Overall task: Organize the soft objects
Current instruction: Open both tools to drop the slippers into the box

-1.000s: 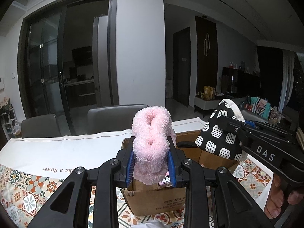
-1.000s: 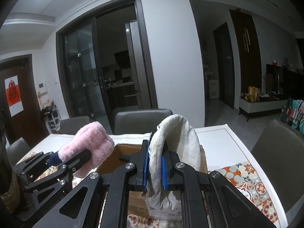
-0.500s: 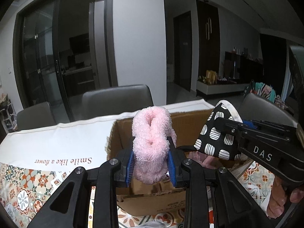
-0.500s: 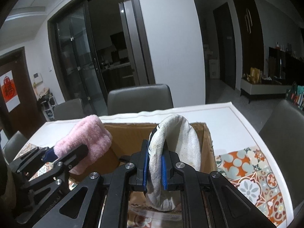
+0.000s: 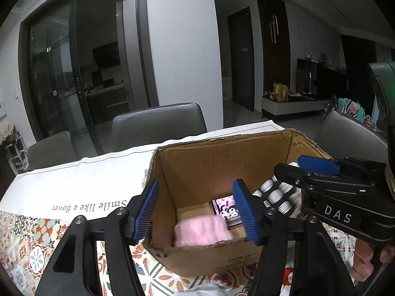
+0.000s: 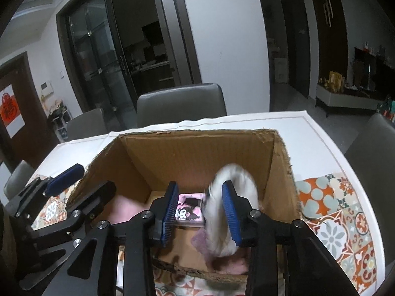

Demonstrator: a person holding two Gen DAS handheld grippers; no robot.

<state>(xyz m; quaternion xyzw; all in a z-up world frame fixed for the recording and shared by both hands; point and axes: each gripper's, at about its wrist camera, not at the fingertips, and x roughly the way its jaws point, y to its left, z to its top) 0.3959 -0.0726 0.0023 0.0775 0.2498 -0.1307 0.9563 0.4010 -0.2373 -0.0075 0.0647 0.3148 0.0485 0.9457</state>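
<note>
The left gripper hung over the near edge of the cardboard box, its jaws opening, with nothing between the blue pads. Just below and beyond them a pink fluffy slipper lay blurred inside the box, free of the pads. The right gripper reached over the same box from the other side, its jaws also opening. A white slipper with a black spotted outside was between its pads, blurred; it seemed to brush the right-hand pad, and the left-hand pad stood clear of it. In the left view the same spotted slipper showed under the right gripper, and a hand gripped the handle at the lower right. On the box floor lay a pink packet with a cartoon figure. The box stood on a surface with a patterned tile cover. Farther off a white cloth with printed words covered the rest, and grey chairs stood behind it
</note>
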